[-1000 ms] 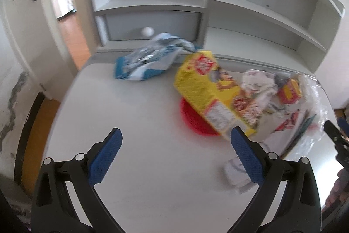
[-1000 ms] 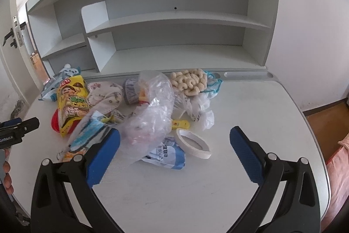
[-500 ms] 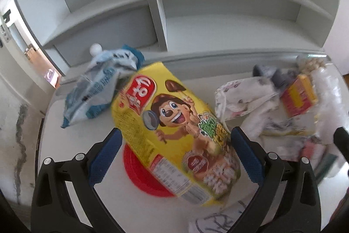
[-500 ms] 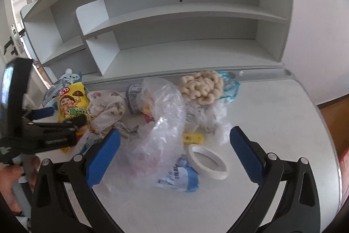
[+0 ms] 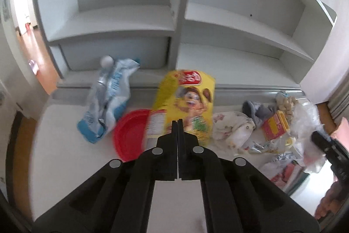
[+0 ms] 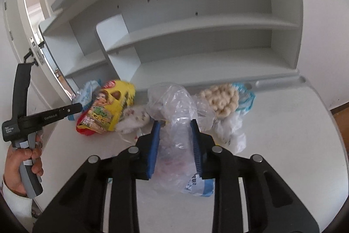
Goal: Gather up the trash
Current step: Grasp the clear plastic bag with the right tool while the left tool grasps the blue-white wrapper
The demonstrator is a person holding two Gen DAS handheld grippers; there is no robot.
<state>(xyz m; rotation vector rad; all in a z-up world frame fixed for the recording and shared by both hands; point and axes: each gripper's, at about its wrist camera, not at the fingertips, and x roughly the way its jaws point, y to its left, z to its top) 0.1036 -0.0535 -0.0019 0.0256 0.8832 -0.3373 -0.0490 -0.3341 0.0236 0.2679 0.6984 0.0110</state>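
Note:
My left gripper (image 5: 177,123) is shut on the lower edge of a yellow snack bag (image 5: 187,99), which stands tilted up off the desk; the bag also shows in the right wrist view (image 6: 106,108). My right gripper (image 6: 175,130) is closed around a crumpled clear plastic bag (image 6: 174,106) in the middle of the desk. The blue pads (image 6: 153,141) press the bag from both sides.
Beside the yellow bag lie a red plate (image 5: 130,130), a blue-white wrapper (image 5: 109,97), a floral cloth (image 5: 231,130) and a small red-yellow box (image 5: 276,128). A bag of puffed rings (image 6: 222,99) and a blue-white packet (image 6: 198,185) lie on the white desk (image 6: 283,134). Grey shelves (image 6: 196,36) stand behind.
Both grippers went from wide open to closed. The left one closed on the yellow snack bag and the right one closed around the clear plastic bag.

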